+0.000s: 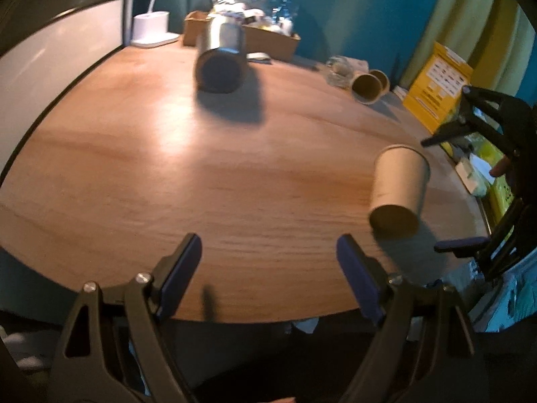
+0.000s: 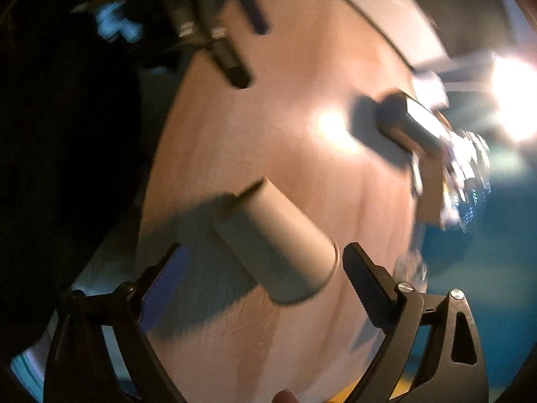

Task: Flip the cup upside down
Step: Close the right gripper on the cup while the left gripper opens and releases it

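A tan paper cup [image 1: 399,184] stands on the wooden table [image 1: 235,174] at the right, with its wide rolled rim up. In the right wrist view the same cup [image 2: 278,245] lies between my open fingers, untouched, rim toward the right finger. My left gripper [image 1: 268,268] is open and empty over the table's near edge, well left of the cup. My right gripper [image 2: 265,278] is open around the cup; it also shows in the left wrist view [image 1: 446,194], rolled sideways beside the cup.
A metal tumbler [image 1: 221,57] stands at the far middle of the table. Behind it are a cardboard box with plastic wrap [image 1: 255,30] and a white lamp base [image 1: 151,28]. Two paper cups [image 1: 369,85] lie at the back right, near a yellow box [image 1: 436,84].
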A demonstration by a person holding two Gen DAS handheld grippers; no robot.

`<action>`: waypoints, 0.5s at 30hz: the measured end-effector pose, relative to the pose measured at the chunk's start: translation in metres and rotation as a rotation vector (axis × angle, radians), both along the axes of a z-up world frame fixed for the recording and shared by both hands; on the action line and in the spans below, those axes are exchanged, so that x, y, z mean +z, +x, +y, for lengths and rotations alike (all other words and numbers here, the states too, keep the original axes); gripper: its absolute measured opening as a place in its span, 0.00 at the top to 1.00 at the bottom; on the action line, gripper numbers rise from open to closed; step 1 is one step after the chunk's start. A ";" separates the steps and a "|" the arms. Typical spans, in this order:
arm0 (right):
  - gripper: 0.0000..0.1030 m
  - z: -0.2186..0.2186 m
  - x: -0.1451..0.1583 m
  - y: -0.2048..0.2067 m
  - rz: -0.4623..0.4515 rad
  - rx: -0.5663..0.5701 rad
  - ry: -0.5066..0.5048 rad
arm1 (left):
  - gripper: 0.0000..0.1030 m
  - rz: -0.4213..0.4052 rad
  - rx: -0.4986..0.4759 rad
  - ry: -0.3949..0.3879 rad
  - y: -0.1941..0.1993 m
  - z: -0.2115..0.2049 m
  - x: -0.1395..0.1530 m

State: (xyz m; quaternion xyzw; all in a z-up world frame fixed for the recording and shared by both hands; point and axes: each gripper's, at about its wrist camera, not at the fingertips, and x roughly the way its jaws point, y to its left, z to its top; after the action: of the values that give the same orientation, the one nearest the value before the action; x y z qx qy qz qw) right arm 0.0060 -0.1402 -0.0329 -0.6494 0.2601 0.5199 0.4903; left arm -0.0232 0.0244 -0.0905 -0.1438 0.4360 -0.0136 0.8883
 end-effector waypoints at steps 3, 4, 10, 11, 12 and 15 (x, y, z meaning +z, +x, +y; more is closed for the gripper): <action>0.09 0.011 -0.010 -0.003 -0.005 0.104 -0.090 | 0.19 0.004 0.010 -0.005 -0.001 0.008 -0.004; 0.09 0.015 -0.012 -0.003 -0.006 0.125 -0.109 | 0.19 0.003 0.013 -0.009 -0.002 0.011 -0.004; 0.19 0.023 -0.030 0.001 -0.012 0.257 -0.223 | 0.19 0.000 0.004 -0.025 -0.001 0.023 -0.010; 0.27 0.025 -0.036 0.002 -0.017 0.270 -0.245 | 0.19 -0.001 0.002 -0.023 -0.002 0.024 -0.011; 0.35 0.024 -0.042 0.002 -0.023 0.287 -0.270 | 0.19 -0.001 0.000 -0.022 -0.001 0.024 -0.010; 0.42 0.024 -0.049 0.004 -0.031 0.314 -0.296 | 0.19 0.000 -0.002 -0.030 0.000 0.025 -0.010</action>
State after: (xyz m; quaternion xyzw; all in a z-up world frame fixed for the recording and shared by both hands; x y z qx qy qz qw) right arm 0.0097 -0.1159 -0.0817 -0.7549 0.2214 0.5359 0.3065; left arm -0.0230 0.0495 -0.1007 -0.1569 0.4360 -0.0211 0.8859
